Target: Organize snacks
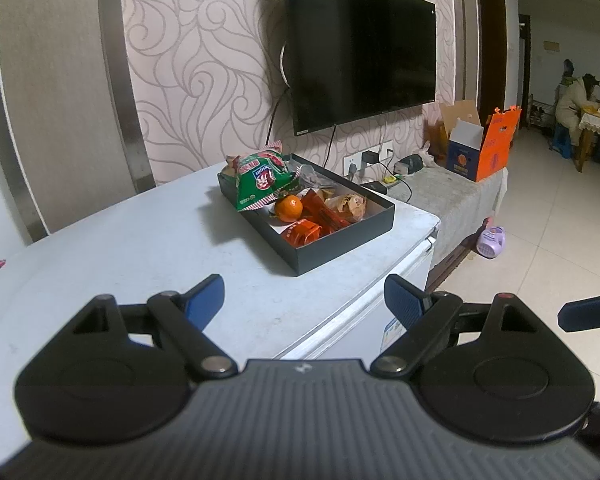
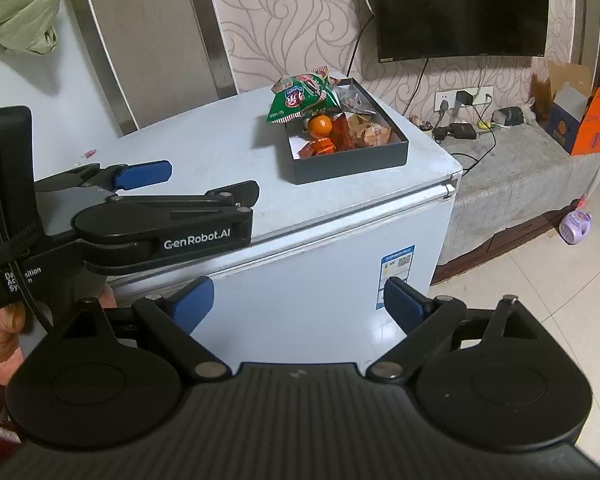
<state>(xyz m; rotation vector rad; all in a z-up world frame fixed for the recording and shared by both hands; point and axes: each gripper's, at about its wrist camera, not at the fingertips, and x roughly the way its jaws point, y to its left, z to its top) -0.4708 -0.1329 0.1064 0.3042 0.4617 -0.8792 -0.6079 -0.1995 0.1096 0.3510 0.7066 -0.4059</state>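
Gaping blue-padded tongs (image 1: 304, 304), rectangular black box (image 1: 340, 240)

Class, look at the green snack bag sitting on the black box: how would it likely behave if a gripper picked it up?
The green bag looks puffed, so probably light and squashy. Its glossy film may slip or crumple. It leans over the box rim, so a nudge could tip it.

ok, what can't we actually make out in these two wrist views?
- Back of the black box: covered by the green bag, both views.
- Freezer label: print too small, right wrist.
- Right gripper in left wrist view: cut off by the edge.
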